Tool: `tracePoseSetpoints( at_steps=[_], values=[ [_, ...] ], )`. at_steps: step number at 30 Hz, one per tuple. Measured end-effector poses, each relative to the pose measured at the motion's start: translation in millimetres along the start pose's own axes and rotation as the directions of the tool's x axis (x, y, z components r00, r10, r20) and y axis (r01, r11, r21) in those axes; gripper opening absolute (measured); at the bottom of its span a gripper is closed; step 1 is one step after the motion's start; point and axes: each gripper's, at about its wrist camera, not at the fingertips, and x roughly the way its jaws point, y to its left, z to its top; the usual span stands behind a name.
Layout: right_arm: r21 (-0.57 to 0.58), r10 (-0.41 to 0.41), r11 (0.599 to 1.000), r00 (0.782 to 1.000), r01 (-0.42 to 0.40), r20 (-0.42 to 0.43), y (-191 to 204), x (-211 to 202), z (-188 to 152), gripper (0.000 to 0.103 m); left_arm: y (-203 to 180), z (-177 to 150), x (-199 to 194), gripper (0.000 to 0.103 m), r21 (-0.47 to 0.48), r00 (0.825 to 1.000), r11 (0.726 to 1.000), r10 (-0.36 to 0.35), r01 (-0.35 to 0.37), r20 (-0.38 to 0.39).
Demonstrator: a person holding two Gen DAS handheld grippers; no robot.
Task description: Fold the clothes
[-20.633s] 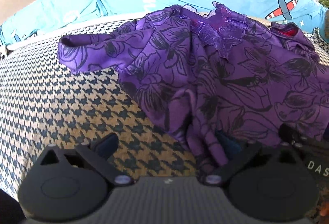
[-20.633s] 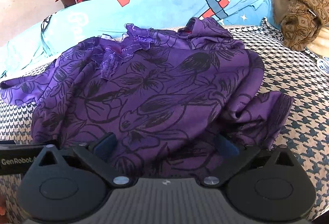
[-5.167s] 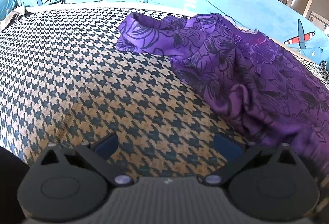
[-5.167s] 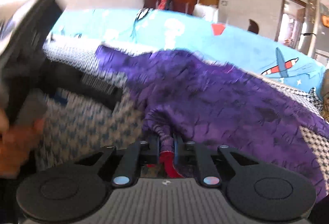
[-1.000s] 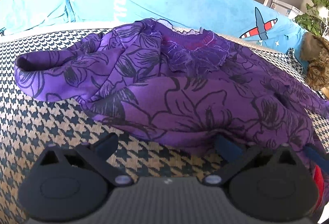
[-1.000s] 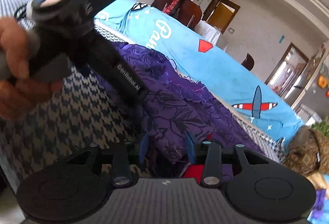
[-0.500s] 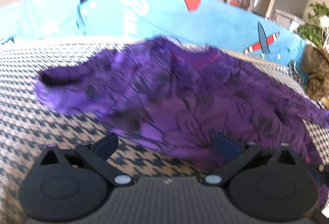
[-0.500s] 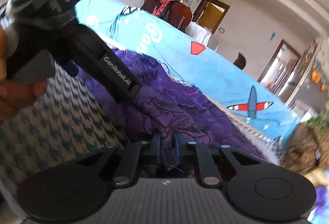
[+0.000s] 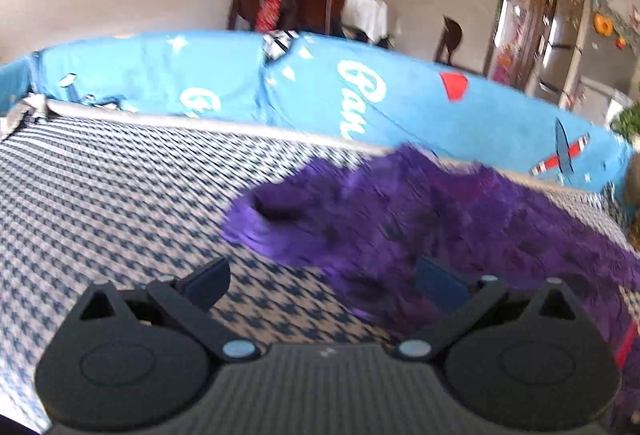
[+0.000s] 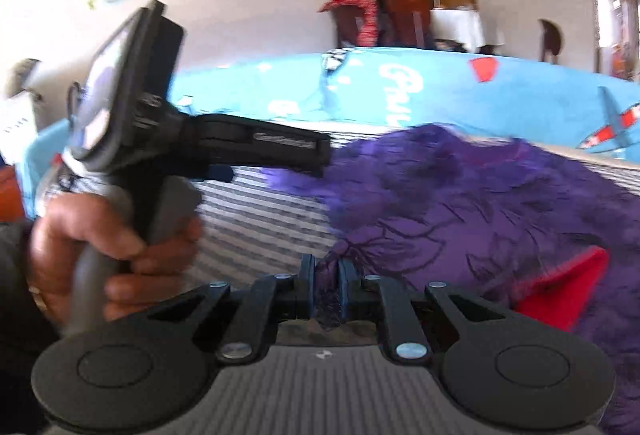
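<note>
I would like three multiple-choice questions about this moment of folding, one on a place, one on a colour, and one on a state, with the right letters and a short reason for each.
1. Where does the purple garment lie?
A. on the checked cover
B. on a chair
C. on the floor

2. What colour is the lining that shows at the garment's edge?
A. green
B. red
C. white

3. In what state are the right tongs?
A. wide open and empty
B. closed on nothing
C. closed on a fold of the garment

Answers:
1. A, because the left view shows the purple cloth spread over the checked pattern, in front of the blue cushions.
2. B, because a red flap shows in the right view.
3. C, because purple cloth is pinched between the two blue pads; the left tongs stand open.
</note>
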Motion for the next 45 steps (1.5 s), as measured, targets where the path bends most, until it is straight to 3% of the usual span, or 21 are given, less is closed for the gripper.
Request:
tracePoseSetpoints(
  at_steps=[4,12,15,20,24,33,37,45],
  values=[
    [0.023,0.119,0.993,0.993,-0.12,0.008,23.3,-1.1,14.3,0.012,29.3,11.5,-19.9,0.103,-0.073,0.998,0.997,0.025,-0.021,0.052],
    [0.033,0.307,0.951,0.952,-0.307,-0.005,73.7,6.1,30.0,0.012,79.1,24.1,-49.3,0.103,-0.184,0.986,0.979,0.111,-0.088,0.123],
    [0.015,0.321,0.947,0.947,-0.321,-0.023,89.9,14.5,23.4,0.012,89.1,25.7,-51.7,0.103,-0.203,0.982,0.972,0.145,-0.117,0.125],
    [0.0,0.356,0.934,0.931,-0.357,-0.078,96.6,26.8,11.3,0.012,82.9,25.2,-53.4,0.103,-0.155,0.972,0.974,0.187,-0.164,0.142],
    [-0.071,0.331,0.939,0.941,-0.335,-0.071,95.5,19.5,10.0,0.012,74.8,23.8,-51.6,0.103,-0.121,0.971,0.977,0.19,-0.173,0.146],
    [0.021,0.206,0.979,0.977,-0.205,-0.064,63.7,21.0,2.9,0.018,33.0,4.9,-31.8,0.103,0.023,0.994,0.995,0.094,-0.095,0.063],
    [0.052,0.139,0.989,0.989,-0.136,-0.055,50.2,16.5,-3.9,0.027,15.8,-8.3,-25.3,0.103,0.078,0.997,0.994,0.068,-0.07,0.028],
    [0.144,0.007,0.99,0.999,-0.001,-0.043,8.8,-8.0,-23.5,0.028,-11.0,-36.0,-13.4,0.103,0.153,0.998,0.988,0.014,-0.006,-0.054]
  ],
)
